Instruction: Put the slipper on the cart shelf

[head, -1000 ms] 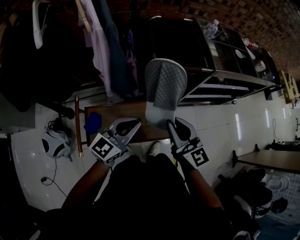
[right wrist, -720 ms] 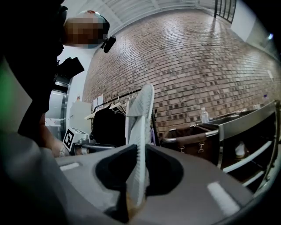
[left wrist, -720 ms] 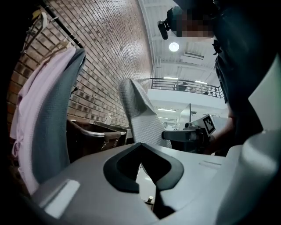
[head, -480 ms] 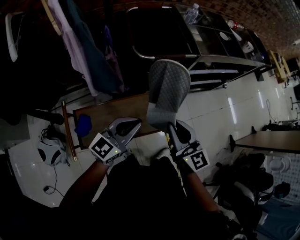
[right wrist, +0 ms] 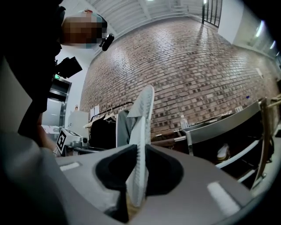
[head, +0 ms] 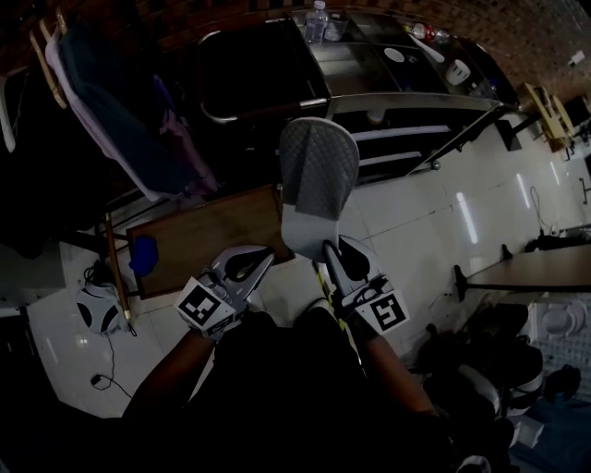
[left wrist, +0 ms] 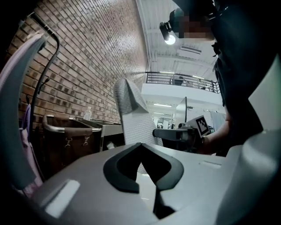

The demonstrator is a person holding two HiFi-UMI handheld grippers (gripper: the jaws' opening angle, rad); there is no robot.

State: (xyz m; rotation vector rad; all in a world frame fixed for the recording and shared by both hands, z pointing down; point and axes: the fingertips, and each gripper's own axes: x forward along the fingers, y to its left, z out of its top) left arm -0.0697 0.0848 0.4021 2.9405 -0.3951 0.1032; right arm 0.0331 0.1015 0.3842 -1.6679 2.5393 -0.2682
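The job looks about halfway done to me: the slipper [head: 317,185] is off the floor and in the air at the middle of the head view, toe pointing toward the top of the frame. It has not reached the cart [head: 406,102], which fills the upper right of that view with its metal shelves and a water bottle [head: 317,20] on top. No part of the slipper touches a shelf yet. What is left, I'd judge, is carrying it across the gap, setting it flat on a shelf and letting go. The right gripper [head: 334,263], just below the slipper, has its jaws closed most of the way and clamped on the heel end. In the right gripper view the slipper stands on edge between the dark pads, pinched from both sides. The left gripper [head: 249,266], at lower centre-left beside a wooden board [head: 208,236], is not helping. Its jaw tips meet with nothing between them, and the slipper seen past them is the one the other claw holds.
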